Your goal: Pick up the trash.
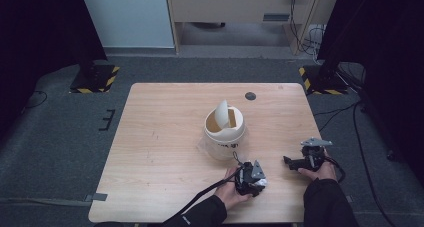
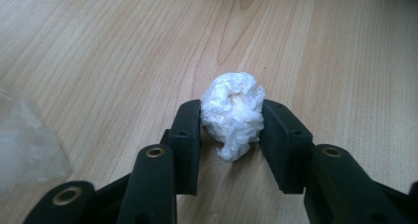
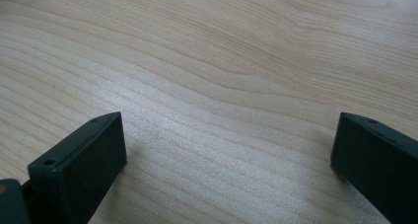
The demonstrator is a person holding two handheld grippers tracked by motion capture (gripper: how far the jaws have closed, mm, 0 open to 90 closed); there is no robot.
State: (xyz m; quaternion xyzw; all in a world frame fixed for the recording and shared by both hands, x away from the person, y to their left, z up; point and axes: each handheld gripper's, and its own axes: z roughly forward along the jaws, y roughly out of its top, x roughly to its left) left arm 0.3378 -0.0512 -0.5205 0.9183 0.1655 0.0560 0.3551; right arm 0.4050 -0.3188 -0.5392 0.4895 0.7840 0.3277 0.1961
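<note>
I have my left gripper (image 2: 231, 123) closed lightly on the small white crumpled paper ball (image 2: 233, 113), just in front of the cream swing-lid bin (image 1: 224, 129), and I judge it light, soft and crushable, so I hold across its middle, while my right gripper (image 3: 226, 150) is wide open and empty.

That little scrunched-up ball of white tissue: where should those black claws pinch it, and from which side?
Pinch the tissue ball across its widest middle, one jaw on each flank, as the left gripper frames it now. It is soft and roundish on the table, so a low approach along the tabletop probably suits.
</note>
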